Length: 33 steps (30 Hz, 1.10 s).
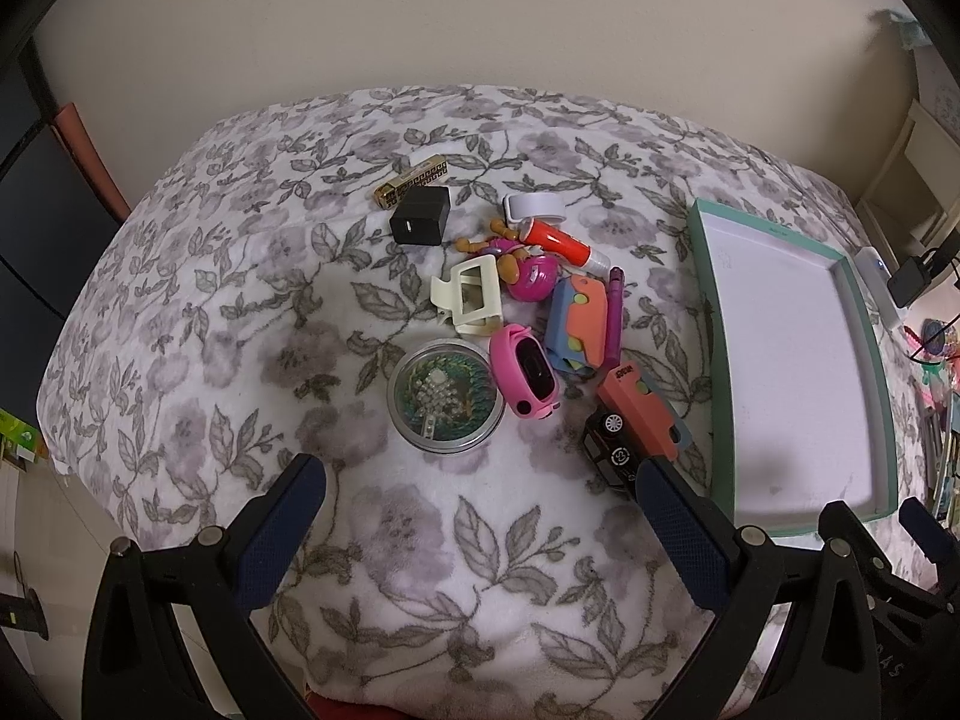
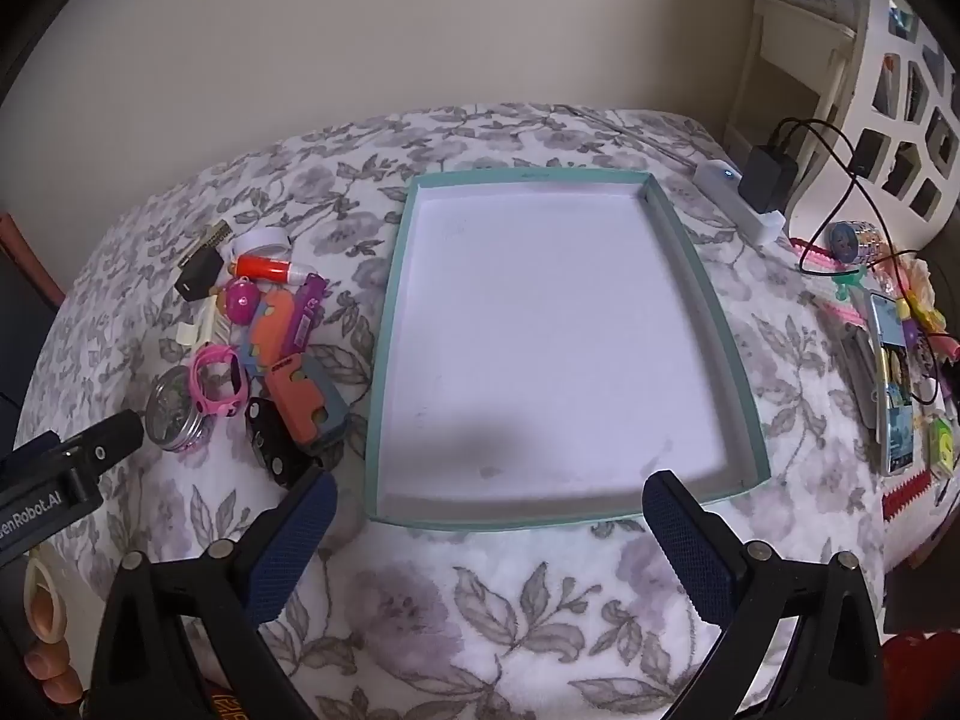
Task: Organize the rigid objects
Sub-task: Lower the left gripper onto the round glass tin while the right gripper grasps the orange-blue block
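Two grippers, left gripper (image 1: 480, 474) and right gripper (image 2: 489, 492), hover with fingers wide open, empty. Best lift the round tin (image 1: 445, 399) squarely, then set it into the teal tray (image 2: 387, 324).

Both wrist cameras look steeply down along their fingers at the floral blanket (image 1: 420, 540). The left faces the toy pile (image 1: 528, 312), the right the tray (image 2: 384, 360); both views share these.

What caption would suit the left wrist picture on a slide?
Open left gripper hovering over a toy pile on a floral blanket, an empty tray beside it.
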{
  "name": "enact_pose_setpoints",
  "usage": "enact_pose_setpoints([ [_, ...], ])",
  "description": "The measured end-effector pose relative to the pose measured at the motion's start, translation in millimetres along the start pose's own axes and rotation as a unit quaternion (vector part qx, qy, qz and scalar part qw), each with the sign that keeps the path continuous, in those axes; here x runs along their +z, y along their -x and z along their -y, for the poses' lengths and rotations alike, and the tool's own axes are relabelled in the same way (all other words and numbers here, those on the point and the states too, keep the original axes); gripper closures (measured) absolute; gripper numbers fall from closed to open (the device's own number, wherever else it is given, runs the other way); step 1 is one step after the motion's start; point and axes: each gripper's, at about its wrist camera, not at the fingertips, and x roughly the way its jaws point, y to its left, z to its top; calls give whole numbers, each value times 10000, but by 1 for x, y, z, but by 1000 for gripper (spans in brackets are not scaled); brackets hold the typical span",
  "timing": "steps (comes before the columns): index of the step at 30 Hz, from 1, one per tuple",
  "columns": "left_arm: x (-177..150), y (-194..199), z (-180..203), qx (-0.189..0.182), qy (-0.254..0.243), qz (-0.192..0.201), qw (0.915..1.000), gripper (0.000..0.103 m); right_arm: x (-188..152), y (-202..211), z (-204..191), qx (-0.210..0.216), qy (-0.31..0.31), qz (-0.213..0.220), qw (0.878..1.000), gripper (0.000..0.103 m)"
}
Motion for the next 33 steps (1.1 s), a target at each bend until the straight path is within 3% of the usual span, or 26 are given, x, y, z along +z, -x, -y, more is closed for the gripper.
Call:
enact_pose_setpoints([
  [4,10,0,-6,-31,50,-18,10000,0,13,4,-6,80,3,40,10000,0],
  [12,42,-2,-28,-51,384,9,9992,0,50,10,-40,644,122,145,9977,0],
  [17,50,-29,-44,-73,555,-266,9981,0,54,-11,-77,919,476,-288,9942,2],
  [20,50,-47,-54,-18,620,-450,9971,0,52,-29,-94,851,718,-563,9922,3],
  [25,48,-75,-69,-8,838,-709,9940,0,53,-52,-105,874,861,-591,9907,14],
  [33,45,-104,-61,-121,644,-945,9934,0,52,-86,-107,778,955,-947,9879,27],
])
